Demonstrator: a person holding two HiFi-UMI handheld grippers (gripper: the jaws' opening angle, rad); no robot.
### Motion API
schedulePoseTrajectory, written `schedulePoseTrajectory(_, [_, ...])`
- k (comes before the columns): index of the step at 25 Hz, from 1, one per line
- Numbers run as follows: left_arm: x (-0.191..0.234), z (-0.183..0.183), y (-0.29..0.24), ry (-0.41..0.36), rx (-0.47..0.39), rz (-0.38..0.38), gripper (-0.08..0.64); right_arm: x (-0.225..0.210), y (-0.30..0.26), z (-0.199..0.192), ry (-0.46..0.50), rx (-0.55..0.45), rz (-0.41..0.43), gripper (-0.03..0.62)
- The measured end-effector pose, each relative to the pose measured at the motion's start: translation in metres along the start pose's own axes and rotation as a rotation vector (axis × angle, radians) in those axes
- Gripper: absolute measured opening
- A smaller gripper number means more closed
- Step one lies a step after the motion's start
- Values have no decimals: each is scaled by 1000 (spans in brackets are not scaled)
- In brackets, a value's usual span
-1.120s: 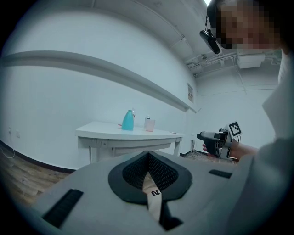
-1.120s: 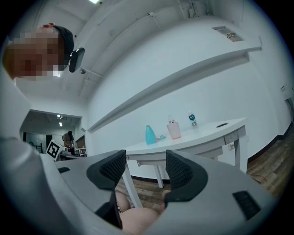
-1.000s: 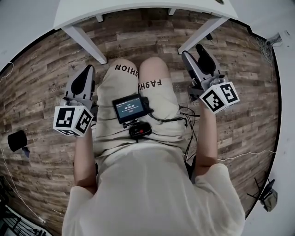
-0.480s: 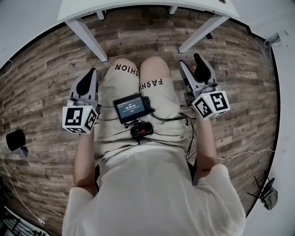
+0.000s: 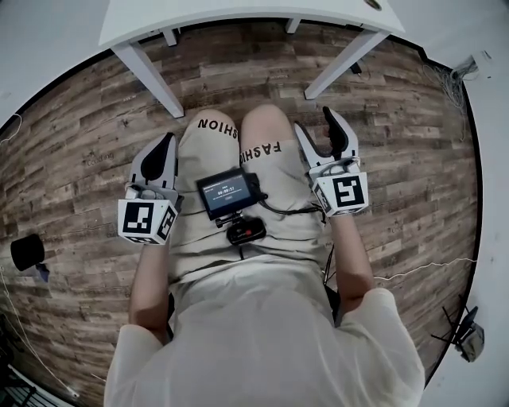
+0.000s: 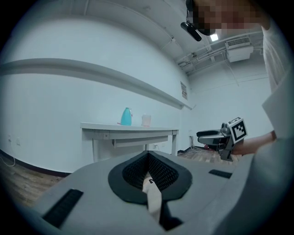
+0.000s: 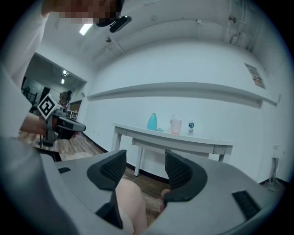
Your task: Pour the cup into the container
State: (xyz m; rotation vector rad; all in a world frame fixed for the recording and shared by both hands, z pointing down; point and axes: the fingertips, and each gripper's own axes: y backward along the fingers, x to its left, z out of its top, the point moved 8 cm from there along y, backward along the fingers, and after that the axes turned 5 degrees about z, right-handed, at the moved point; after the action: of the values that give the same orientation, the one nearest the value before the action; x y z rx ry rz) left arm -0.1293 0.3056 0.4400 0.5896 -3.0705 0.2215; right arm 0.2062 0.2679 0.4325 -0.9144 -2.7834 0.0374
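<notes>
seated person, head view: white tabletop (image 5: 238, 12) at 12 o'clock, cut off by the frame edge, so its load is out of sight there. the left gripper view shows it well ahead, carrying a teal container (image 6: 126, 116) and, just at its 3 o'clock, a pale translucent cup (image 6: 146, 120). whether the two touch cannot be told at this range. the right gripper view adds a small white bottle (image 7: 191, 127) at the cup's 3 o'clock; its label is too small to read. contents of the cup cannot be made out.

left hand-held gripper (image 5: 163, 147) sits at 9 o'clock of the knees, pads closed together, nothing held. right hand-held gripper (image 5: 316, 127) sits at 3 o'clock of the knees, jaws partly apart and empty; a bare knee (image 7: 131, 202) shows below the gap.

a screen device (image 5: 231, 191) rests on the lap between both. wood plank floor (image 5: 79, 159) lies between person and tabletop; cables (image 5: 413, 270) trail at 3 o'clock, and an unidentified black object (image 5: 26, 250) lies at 9 o'clock.
</notes>
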Motion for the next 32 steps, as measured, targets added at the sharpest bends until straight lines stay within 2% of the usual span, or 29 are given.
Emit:
schedulePoseTrajectory(3, [-2, -2, -1, -15, 5, -6, 9, 17, -6, -1, 76, 11, 54, 272])
schedulePoseTrajectory(8, [1, -7, -2, -18, 12, 13, 9, 32, -8, -4, 138, 28, 98, 272])
schedulePoseTrajectory(13, [-5, -17, -7, -33, 25, 15, 9, 41, -9, -8, 145, 6, 104, 262])
schedulePoseTrajectory(23, [-10, -28, -13, -42, 39, 13, 9, 59, -13, -20, 149, 33, 118, 261])
schedulePoseTrajectory(32, [-13, -41, -19, -8, 83, 0, 9, 61, -17, -28, 119, 52, 117, 261])
